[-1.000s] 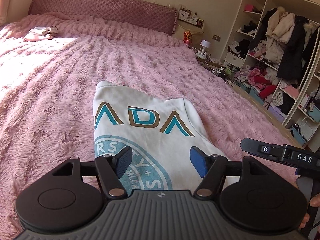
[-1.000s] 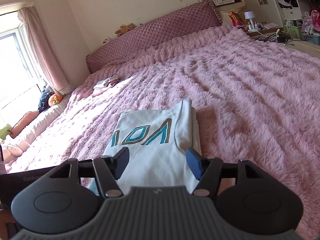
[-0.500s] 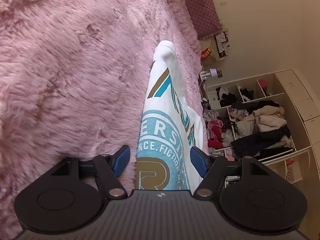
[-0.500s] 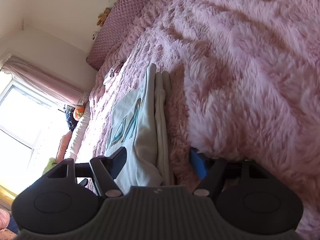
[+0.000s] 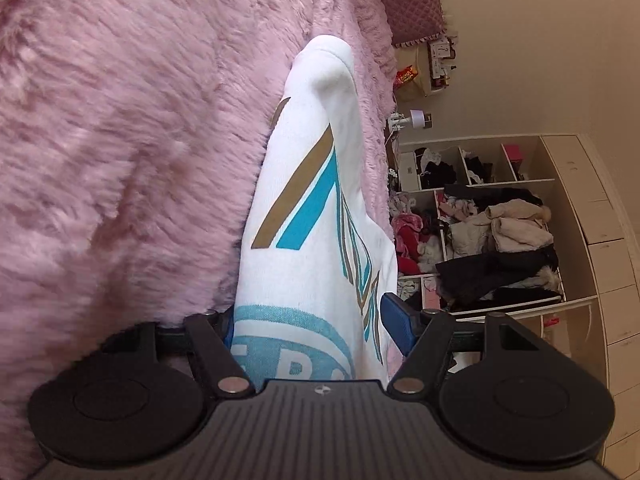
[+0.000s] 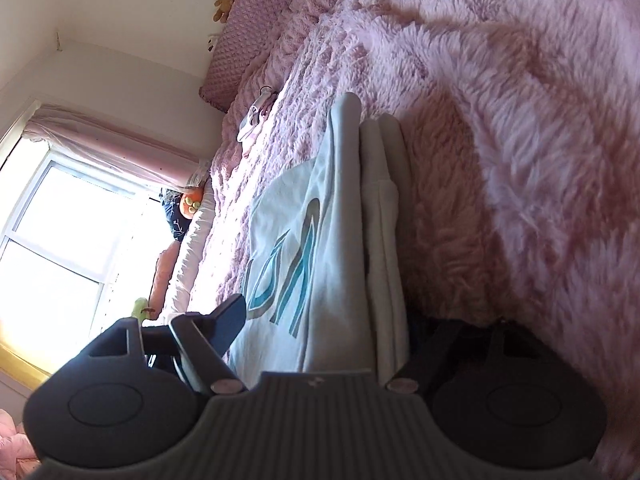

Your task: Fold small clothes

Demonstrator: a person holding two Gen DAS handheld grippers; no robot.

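Folded white sweatshirt (image 5: 316, 216) on pink blanket (image 5: 120, 140). Left gripper (image 5: 308, 322) and right gripper (image 6: 320, 320) lay rolled sideways, jaws wide, straddling its opposite edges, unclamped.

We see a soft matt cotton shirt (image 5: 316, 216) with flat printed letters, a shaggy plush blanket (image 5: 120, 140), and each tool (image 5: 310, 326) in matt ribbed black plastic.

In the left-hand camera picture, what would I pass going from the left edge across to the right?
Fluffy pink blanket → white printed shirt → small white lamp → open shelves stuffed with clothes → closed cupboard doors.
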